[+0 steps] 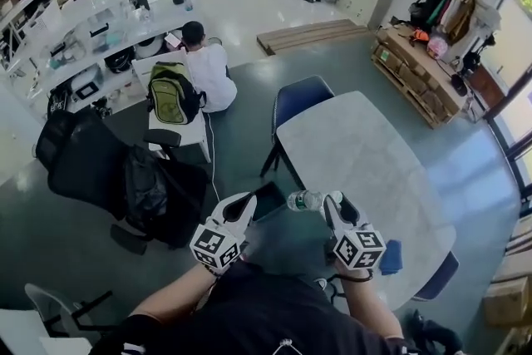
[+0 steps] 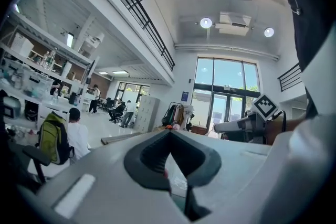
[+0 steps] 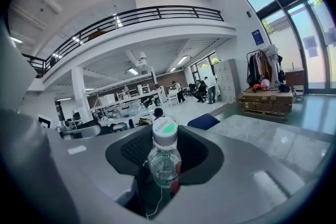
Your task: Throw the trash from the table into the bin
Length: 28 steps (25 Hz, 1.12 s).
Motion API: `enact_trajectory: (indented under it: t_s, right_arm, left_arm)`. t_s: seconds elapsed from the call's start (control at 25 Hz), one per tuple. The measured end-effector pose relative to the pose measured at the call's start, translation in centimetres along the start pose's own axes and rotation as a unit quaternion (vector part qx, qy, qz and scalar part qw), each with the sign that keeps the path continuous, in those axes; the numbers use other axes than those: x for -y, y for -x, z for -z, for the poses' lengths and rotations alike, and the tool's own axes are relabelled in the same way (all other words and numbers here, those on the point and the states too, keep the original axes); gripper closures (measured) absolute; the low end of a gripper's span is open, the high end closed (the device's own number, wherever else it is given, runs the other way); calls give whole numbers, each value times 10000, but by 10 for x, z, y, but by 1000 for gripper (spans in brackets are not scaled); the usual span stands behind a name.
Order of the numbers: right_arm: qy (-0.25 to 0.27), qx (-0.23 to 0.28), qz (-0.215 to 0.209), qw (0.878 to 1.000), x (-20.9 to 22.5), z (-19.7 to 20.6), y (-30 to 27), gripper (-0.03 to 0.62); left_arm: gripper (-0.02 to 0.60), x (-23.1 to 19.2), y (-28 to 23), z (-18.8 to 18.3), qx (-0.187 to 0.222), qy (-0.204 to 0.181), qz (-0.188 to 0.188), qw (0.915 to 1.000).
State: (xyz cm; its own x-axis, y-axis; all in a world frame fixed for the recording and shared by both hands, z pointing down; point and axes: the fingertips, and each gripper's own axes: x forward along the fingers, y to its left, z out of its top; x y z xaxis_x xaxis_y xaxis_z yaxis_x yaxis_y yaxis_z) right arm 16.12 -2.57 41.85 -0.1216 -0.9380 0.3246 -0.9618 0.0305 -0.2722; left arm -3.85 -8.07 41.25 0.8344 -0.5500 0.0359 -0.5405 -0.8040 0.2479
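A clear plastic water bottle (image 1: 306, 199) with a white and green cap (image 3: 165, 128) is held sideways off the near left corner of the grey table (image 1: 366, 154). My right gripper (image 1: 331, 204) is shut on the bottle (image 3: 164, 162), which stands between its dark pads. My left gripper (image 1: 249, 202) hovers just left of the bottle, with its jaws together and nothing held in them. A dark bin-like container (image 1: 268, 197) sits low between the two grippers, partly hidden. The left gripper view looks upward and shows the right gripper (image 2: 247, 126) at its right.
A blue item (image 1: 391, 256) lies on the table near my right gripper. A blue chair (image 1: 299, 100) stands at the table's far left and another (image 1: 439, 278) at its near right. A black office chair with bags (image 1: 108, 170) stands left. A person (image 1: 206, 66) sits further off.
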Motion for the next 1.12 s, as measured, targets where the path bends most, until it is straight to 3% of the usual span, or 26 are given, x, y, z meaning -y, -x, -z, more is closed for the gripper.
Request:
enact_trajectory:
  t_s: [0.28,0.64,0.88,1.12]
  right_arm:
    - [270,-233,-179,9992,-66,0,-57,422]
    - [876,-361,-837,9920,-111,-11,-120,422]
    - [1058,-513,-1112,9868,-110,-4,-145,422]
    - [1427,-778,-927,9823,-75,30,-174,422]
  left_arm:
    - [580,-86,47,-13,168,35,-555,9983]
    - [580,-124,69,-14,342,171,-1237,9916]
    - [580,-134,67,-10,290,109,-1587,9868]
    - [580,-139,49,8,156,132,-1909,9814]
